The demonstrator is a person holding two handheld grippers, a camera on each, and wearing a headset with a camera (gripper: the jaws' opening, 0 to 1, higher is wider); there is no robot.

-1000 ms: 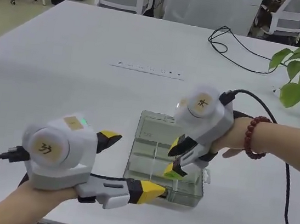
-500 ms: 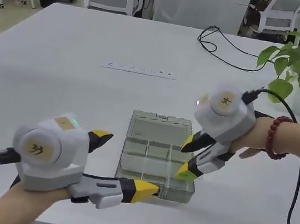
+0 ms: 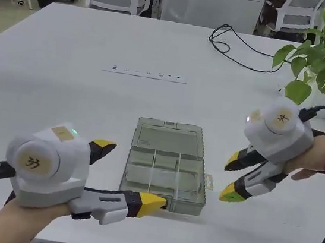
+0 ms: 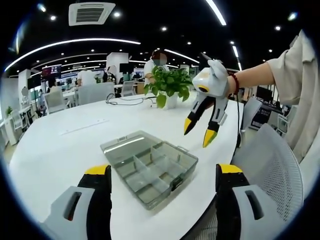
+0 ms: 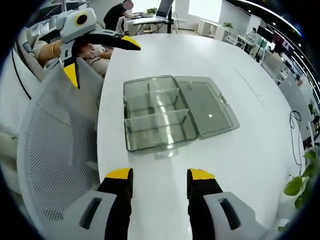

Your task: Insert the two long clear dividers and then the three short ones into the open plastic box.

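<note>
The clear plastic box [image 3: 164, 176] lies open on the white table, its lid [image 3: 168, 139] flat behind it. Clear dividers stand inside and split it into several compartments [image 5: 152, 117]. My left gripper [image 3: 128, 174] is open at the box's near left corner, its lower fingertip [image 3: 152, 201] beside the front wall. My right gripper [image 3: 230, 178] hangs open to the right of the box, apart from it, nothing between its fingers. In the left gripper view the box [image 4: 150, 162] lies ahead of the open left gripper [image 4: 164, 171], with the right gripper [image 4: 198, 133] above it. The right gripper [image 5: 160, 175] faces the box's front.
A white strip [image 3: 145, 73] lies on the table beyond the box. A black cable [image 3: 238, 50] loops at the far right, next to a green plant [image 3: 324, 53]. The table's near edge runs just below the grippers. A mesh chair [image 5: 55, 150] stands beside the table.
My right gripper has pulled out from over the box and moved right, clear of it, still open. The left gripper has stayed by the box's front left.
</note>
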